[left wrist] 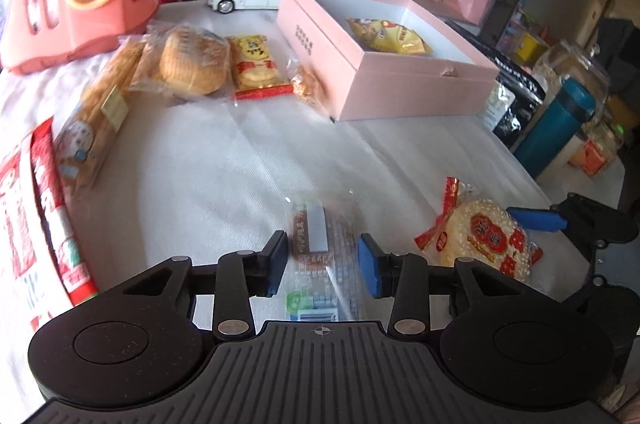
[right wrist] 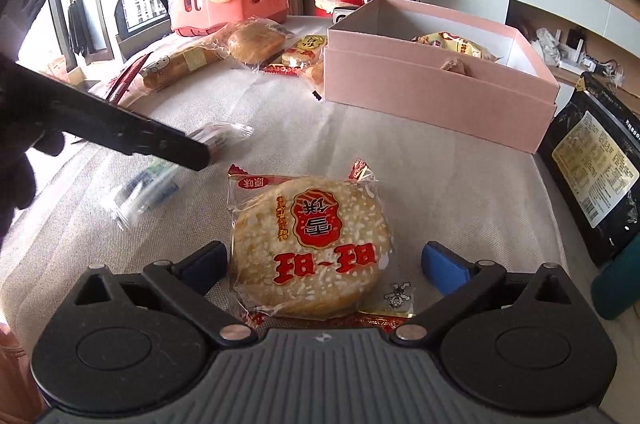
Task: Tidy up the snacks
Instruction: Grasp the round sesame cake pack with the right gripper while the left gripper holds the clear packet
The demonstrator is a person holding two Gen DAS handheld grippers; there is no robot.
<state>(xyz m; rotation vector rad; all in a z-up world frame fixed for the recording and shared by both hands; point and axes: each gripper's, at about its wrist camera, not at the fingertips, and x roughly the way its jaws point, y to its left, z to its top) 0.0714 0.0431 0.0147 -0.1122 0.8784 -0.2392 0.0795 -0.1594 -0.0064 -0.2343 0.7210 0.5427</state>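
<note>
From the left wrist, the left tongs (left wrist: 323, 264) stand partly apart, astride a clear-wrapped snack bar (left wrist: 320, 256) that lies on the white-clothed surface (left wrist: 224, 160) near its front edge; the blue pads (left wrist: 370, 270) sit on either side of the wrapper, and contact cannot be told. Just right of it lies the round rice cracker pack (left wrist: 480, 240), with one finger of the right tongs (left wrist: 538, 218) at its far side. Toward the back right corner sits the pink box (left wrist: 384, 80) with a yellow snack bag (left wrist: 390, 36) inside. Along the back left lie a bun (left wrist: 194, 64), a small cracker pack (left wrist: 256, 68) and a long bread pack (left wrist: 96, 120).

From the right wrist, the right tongs (right wrist: 324, 264) are spread wide around the rice cracker pack (right wrist: 310, 244), not touching it. The left tongs (right wrist: 168, 144) reach over the snack bar (right wrist: 152, 184) at the left. The pink box (right wrist: 436, 84) stands behind.
</note>
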